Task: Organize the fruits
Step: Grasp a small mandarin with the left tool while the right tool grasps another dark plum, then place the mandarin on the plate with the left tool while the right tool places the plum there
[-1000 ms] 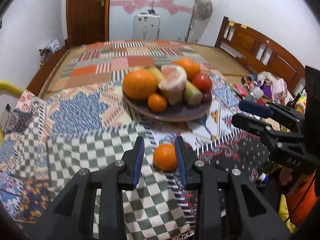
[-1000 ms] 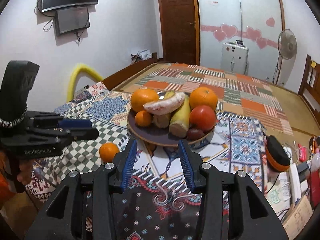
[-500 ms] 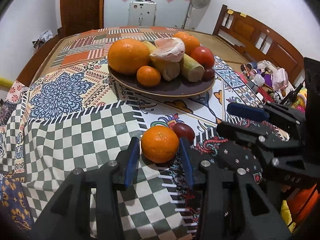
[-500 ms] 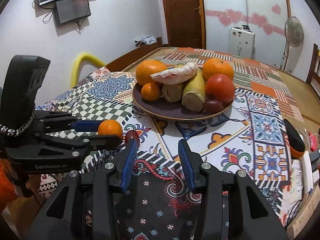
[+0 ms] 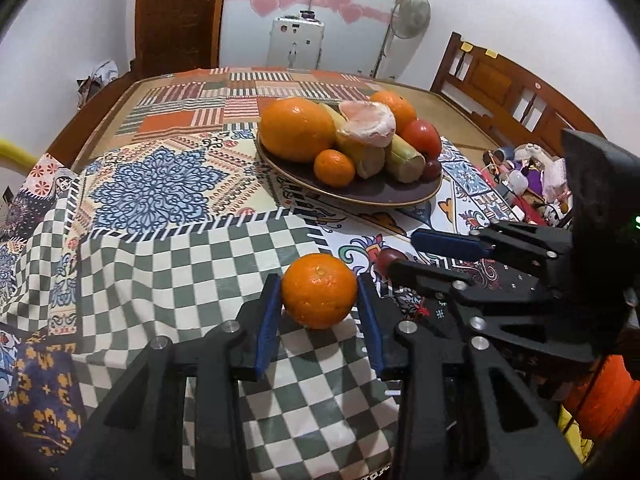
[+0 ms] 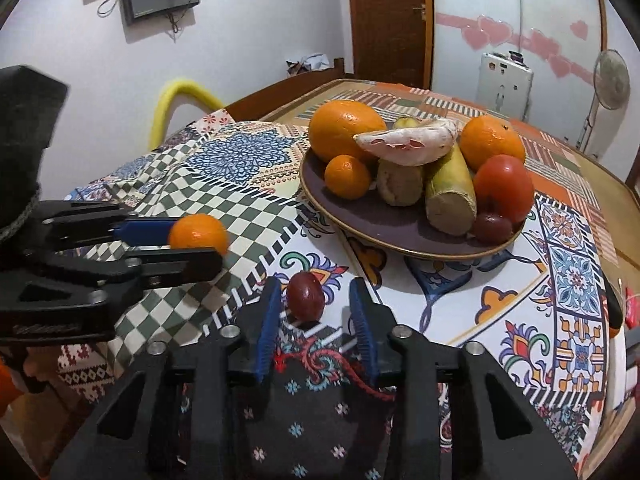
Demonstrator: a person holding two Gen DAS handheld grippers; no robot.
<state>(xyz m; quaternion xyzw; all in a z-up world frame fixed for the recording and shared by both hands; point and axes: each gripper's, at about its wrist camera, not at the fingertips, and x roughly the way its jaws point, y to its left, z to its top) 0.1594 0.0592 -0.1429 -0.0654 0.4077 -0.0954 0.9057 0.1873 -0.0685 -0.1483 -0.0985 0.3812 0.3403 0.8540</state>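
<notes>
A small orange (image 5: 319,290) lies on the green-checked patch of the cloth, between the blue pads of my left gripper (image 5: 319,280). Its jaws are closing and stand a hair off the fruit's sides. The right wrist view shows the same orange (image 6: 198,234) and left gripper (image 6: 196,244) from the side. A dark red plum (image 6: 305,295) lies between the jaws of my right gripper (image 6: 315,286), which are closing, with a gap on the plum's right side. Beyond both stands a brown plate (image 6: 400,248) piled with oranges, a tomato and other fruit.
A patchwork cloth (image 5: 152,188) covers the whole surface. Small clutter (image 5: 528,168) lies along its right edge, in front of a wooden headboard (image 5: 500,88). A yellow padded bar (image 6: 176,96) rises at the left edge. A black-and-orange object (image 6: 614,308) sits at the right.
Both grippers came down and forward. The orange now lies deep between the left jaws and the plum has come between the right jaws, which have narrowed.
</notes>
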